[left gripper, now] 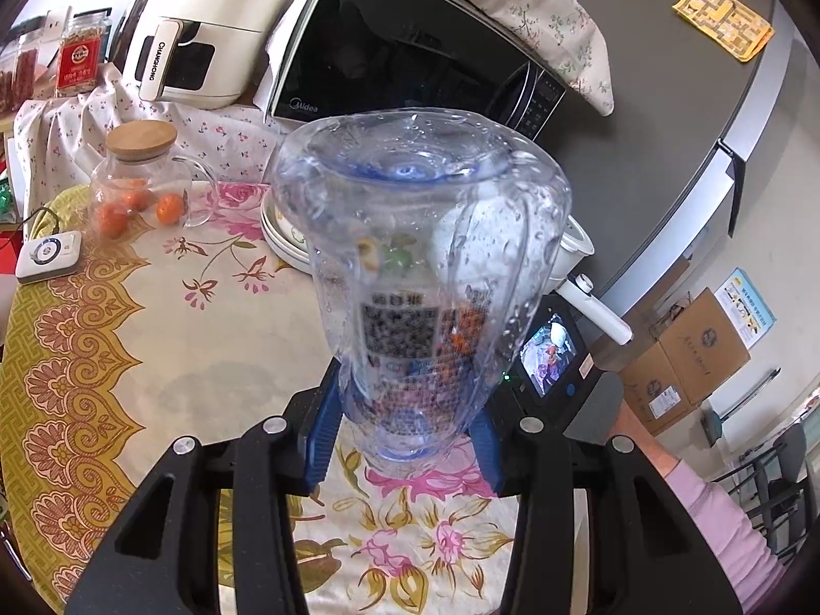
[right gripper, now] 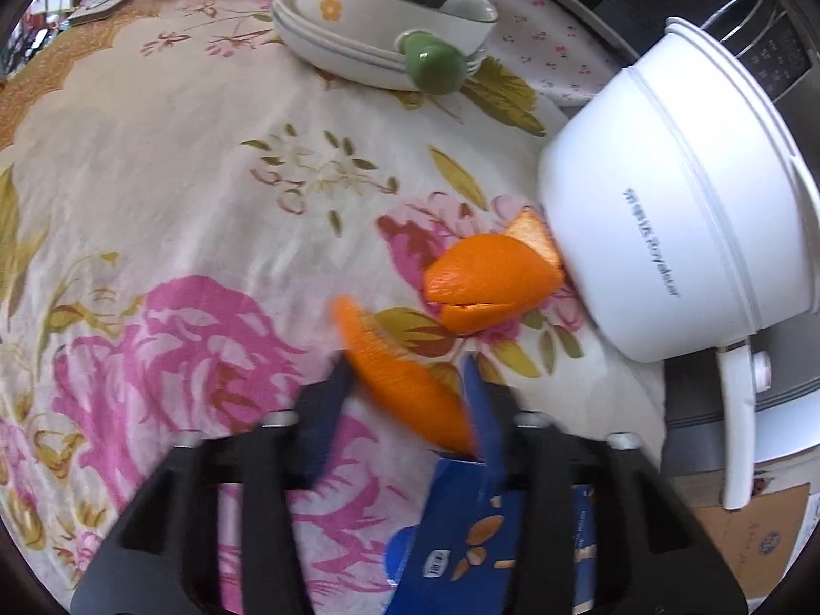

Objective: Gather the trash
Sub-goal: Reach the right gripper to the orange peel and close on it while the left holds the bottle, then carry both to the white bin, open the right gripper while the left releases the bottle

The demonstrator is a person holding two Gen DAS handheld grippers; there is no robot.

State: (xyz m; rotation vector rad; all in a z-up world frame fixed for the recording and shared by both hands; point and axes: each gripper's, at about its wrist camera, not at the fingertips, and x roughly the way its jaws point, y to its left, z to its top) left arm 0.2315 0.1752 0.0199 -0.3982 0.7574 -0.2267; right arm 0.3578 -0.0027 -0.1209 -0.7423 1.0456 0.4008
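Note:
My left gripper (left gripper: 407, 402) is shut on a clear, crumpled plastic bottle (left gripper: 420, 256). Its blue pads (left gripper: 323, 435) press the narrow end, and the wide base points away over the flowered tablecloth (left gripper: 205, 318). In the right wrist view, my right gripper (right gripper: 405, 379) points down at the cloth. A blurred strip of orange peel (right gripper: 400, 369) lies slanted between its blue fingers (right gripper: 482, 410) and touches both. A second, larger orange peel (right gripper: 492, 277) rests on the cloth against the white pot. A blue carton (right gripper: 461, 538) printed with almonds sits under the right gripper's body.
A white electric pot (right gripper: 666, 236) with a handle stands at the right. Stacked plates with a bowl (right gripper: 359, 46) and a green knob (right gripper: 430, 66) stand behind. Farther back stand a microwave (left gripper: 410, 51), an air fryer (left gripper: 205, 25) and a glass jug of tangerines (left gripper: 143, 179). Cardboard boxes (left gripper: 692, 353) sit on the floor.

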